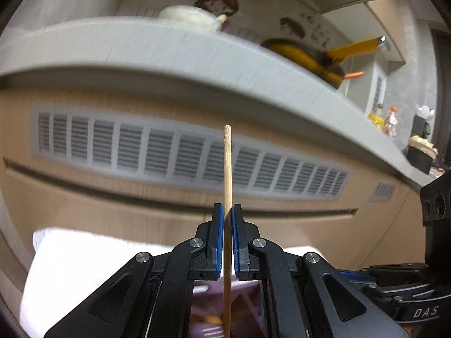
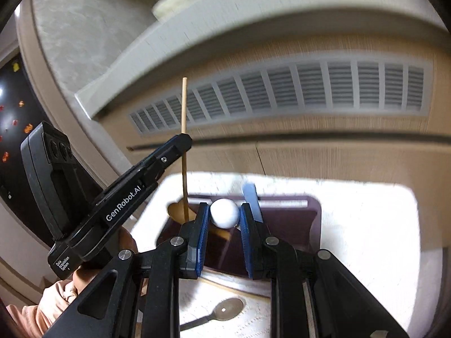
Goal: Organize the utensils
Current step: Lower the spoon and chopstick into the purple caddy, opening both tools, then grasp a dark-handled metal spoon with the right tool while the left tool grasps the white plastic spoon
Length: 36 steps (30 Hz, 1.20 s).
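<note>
My left gripper (image 1: 227, 211) is shut on a thin wooden stick (image 1: 227, 169) that stands upright between its blue pads. The right wrist view shows the same left gripper (image 2: 184, 140) from the side, with the stick (image 2: 184, 104) rising above it over a dark purple tray (image 2: 314, 225). My right gripper (image 2: 224, 212) is shut on a white round ball-shaped piece (image 2: 224, 213), held just above that tray. A light-blue flat handle (image 2: 251, 197) shows right behind the ball; I cannot tell whether the two are joined. A wooden heart-shaped spoon end (image 2: 177, 211) lies at the tray's left corner.
The tray rests on a white towel (image 2: 366, 239), where a metal spoon (image 2: 225, 309) lies near the bottom. Ahead stand a wood-toned cabinet front with a grey vent grille (image 1: 169, 155) and a grey countertop edge (image 1: 141, 50). A yellow pan (image 1: 310, 56) and a white bowl (image 1: 191, 17) sit on top.
</note>
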Available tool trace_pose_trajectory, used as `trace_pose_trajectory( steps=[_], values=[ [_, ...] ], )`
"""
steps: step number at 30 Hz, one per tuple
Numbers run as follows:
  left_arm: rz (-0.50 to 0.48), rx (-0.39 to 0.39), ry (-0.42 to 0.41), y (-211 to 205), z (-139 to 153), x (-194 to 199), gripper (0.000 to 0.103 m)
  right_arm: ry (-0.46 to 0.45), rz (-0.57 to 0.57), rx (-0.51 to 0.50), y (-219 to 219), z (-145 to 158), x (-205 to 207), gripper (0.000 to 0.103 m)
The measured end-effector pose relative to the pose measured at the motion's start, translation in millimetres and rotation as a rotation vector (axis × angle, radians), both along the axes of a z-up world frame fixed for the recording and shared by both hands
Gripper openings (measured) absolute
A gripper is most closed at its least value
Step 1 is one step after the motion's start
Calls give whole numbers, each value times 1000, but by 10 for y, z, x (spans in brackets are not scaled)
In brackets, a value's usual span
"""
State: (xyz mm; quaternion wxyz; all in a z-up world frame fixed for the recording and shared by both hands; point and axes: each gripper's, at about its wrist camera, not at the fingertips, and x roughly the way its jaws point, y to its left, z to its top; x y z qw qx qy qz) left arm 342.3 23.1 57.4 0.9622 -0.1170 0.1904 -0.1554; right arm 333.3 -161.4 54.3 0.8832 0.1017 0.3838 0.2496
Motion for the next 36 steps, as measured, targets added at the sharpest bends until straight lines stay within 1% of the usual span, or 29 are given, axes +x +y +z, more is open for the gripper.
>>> trace_pose_trajectory(
  steps=[4,9,10,12,14,15,16,17,18,19,20,22,24,26,28,30,31,33,34,35,36],
  values=[
    [3,14,53,-3,-268,-8,6,17,-10,-38,34,-178,-22,20],
    [-3,20,133,-25,-438,-61,8,28,-23,-87,81,-265,-63,21],
    [-2,17,147,-5,-437,-82,8,26,-31,-99,87,-266,-84,22],
    [-12,4,174,27,-423,-134,12,10,-39,-134,116,-238,-129,23],
    [-7,-5,196,83,-384,-220,23,-21,-42,-189,128,-185,-217,24],
    [2,-5,204,118,-353,-291,25,-43,-42,-220,118,-139,-285,25],
    [9,-7,207,147,-316,-359,28,-62,-40,-243,117,-112,-343,30],
    [17,-7,208,180,-280,-430,31,-91,-42,-273,122,-72,-425,37],
    [29,-3,211,217,-249,-536,33,-110,-44,-292,107,-39,-487,41],
    [39,4,214,241,-221,-613,40,-130,-48,-311,104,-13,-547,49],
    [54,19,224,264,-204,-708,51,-157,-53,-335,96,7,-640,55],
    [67,55,247,284,-198,-857,58,-191,-55,-377,105,16,-766,58],
    [44,82,268,288,-237,-1031,58,-216,-32,-442,141,-29,-924,60],
    [25,127,294,276,-309,-1208,59,-226,26,-504,218,-127,-1096,67],
    [6,164,315,263,-373,-1347,60,-237,96,-554,279,-241,-1285,71],
    [-18,197,346,258,-460,-1489,62,-235,183,-596,378,-371,-1470,71],
    [-30,210,357,247,-498,-1539,62,-216,239,-611,433,-451,-1558,70],
    [-46,243,374,249,-570,-1635,63,-181,311,-618,472,-571,-1690,65],
    [-52,255,378,266,-592,-1666,64,-158,344,-616,509,-638,-1735,57],
    [-64,275,389,278,-639,-1711,64,-128,373,-615,538,-710,-1758,45],
    [-69,285,401,296,-680,-1743,64,-101,398,-614,561,-775,-1774,39]
  ],
)
